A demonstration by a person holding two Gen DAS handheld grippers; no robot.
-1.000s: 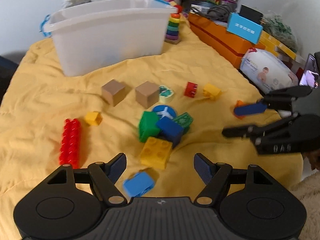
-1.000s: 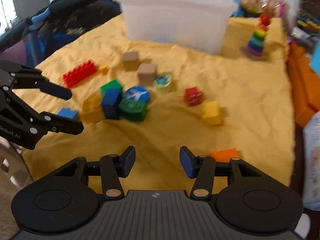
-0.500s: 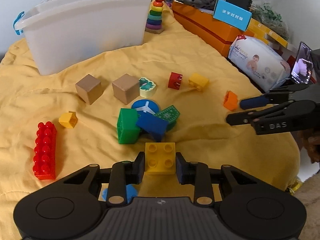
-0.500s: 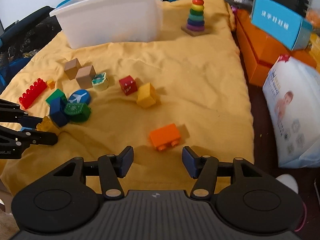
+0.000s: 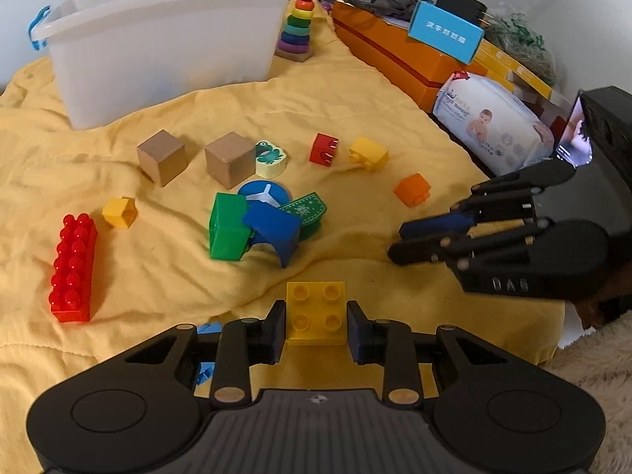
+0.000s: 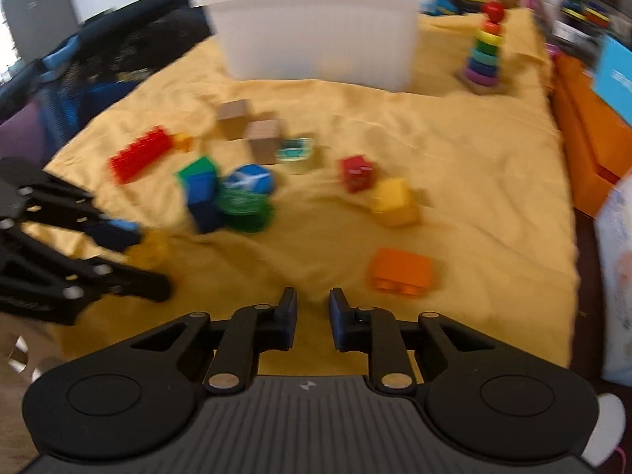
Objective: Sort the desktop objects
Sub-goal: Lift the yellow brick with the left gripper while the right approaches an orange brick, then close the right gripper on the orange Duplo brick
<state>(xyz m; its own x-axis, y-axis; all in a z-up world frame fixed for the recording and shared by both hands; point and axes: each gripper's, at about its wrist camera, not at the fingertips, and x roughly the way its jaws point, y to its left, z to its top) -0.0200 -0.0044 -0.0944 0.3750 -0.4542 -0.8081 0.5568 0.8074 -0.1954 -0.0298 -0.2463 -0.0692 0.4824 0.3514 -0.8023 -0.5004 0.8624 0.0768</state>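
My left gripper (image 5: 316,326) is shut on a yellow four-stud brick (image 5: 316,310), pads pressed on its two sides, low over the yellow cloth (image 5: 355,91). In the right wrist view that gripper (image 6: 152,262) sits at the left with the brick (image 6: 152,251) blurred between its fingers. My right gripper (image 6: 312,316) is shut with nothing between its pads; an orange brick (image 6: 401,272) lies just ahead to its right. In the left wrist view the right gripper (image 5: 397,243) hovers right of centre, the orange brick (image 5: 412,189) beyond it.
A white bin (image 5: 158,39) stands at the back. On the cloth lie a red long brick (image 5: 73,268), two wooden cubes (image 5: 162,156), a green and blue pile (image 5: 252,225), a red cube (image 5: 324,148) and a yellow brick (image 5: 369,152). Orange boxes (image 5: 395,55) border the right edge.
The left gripper closed on the yellow four-stud brick and still holds it. The right gripper's jaws closed on nothing, and its view swung left, with the orange brick now off to its right.
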